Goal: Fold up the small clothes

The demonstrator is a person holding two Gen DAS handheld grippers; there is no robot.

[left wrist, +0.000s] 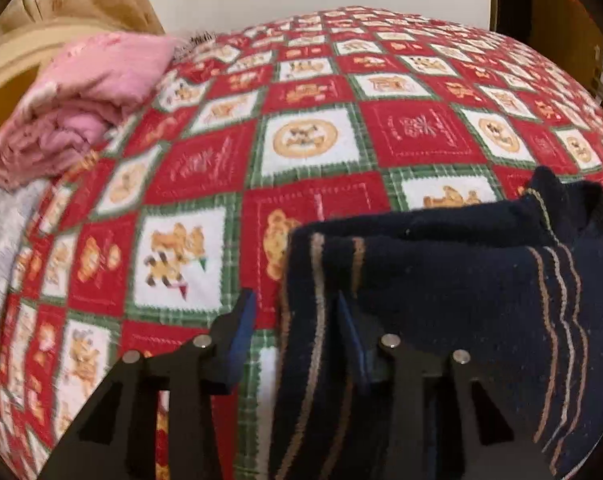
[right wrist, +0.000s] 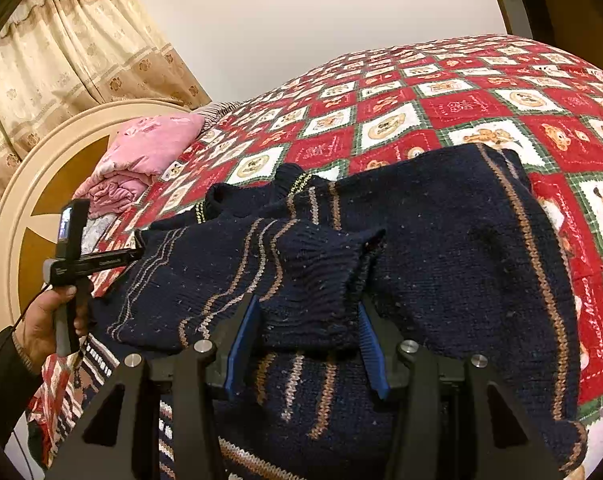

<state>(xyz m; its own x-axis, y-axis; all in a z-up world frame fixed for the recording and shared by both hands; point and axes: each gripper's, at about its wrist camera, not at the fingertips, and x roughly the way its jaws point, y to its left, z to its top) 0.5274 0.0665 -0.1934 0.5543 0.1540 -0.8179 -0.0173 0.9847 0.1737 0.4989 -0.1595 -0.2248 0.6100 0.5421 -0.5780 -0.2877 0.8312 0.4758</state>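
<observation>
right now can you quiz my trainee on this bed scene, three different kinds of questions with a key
1. True or false: the navy striped sweater lies on a red, white and green patchwork quilt.
2. Multiple choice: the pink folded bedding sits (A) on top of the sweater, (B) at the head of the bed beside the round headboard, (C) on the floor.
3. Fill in: the ribbed cuff of the sweater's sleeve lies between the fingers of the ____ gripper.

Key
1. True.
2. B.
3. Right; its jaws stand apart around the cuff. The left gripper is also open, at the sweater's edge.
</observation>
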